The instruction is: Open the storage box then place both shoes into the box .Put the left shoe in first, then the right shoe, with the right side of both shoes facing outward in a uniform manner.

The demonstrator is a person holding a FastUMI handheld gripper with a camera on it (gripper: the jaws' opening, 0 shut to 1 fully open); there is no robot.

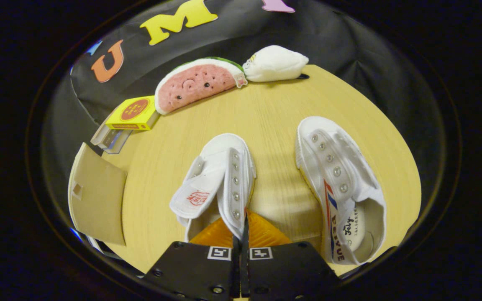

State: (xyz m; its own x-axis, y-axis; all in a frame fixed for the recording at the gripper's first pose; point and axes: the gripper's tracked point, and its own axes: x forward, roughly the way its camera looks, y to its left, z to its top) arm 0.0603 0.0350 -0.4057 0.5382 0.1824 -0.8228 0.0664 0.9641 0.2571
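The gripper is seen closed down to a narrow slit, and the eyelet side flap of the left white canvas shoe is pinched between both fingers. The right white canvas shoe is laid on the wooden table just beside it, toward the right edge, apart from the fingers. The storage box, its flap shown open, is found at the left edge. At the far edge a yellow box, a watermelon plush and a white plush are lined up.
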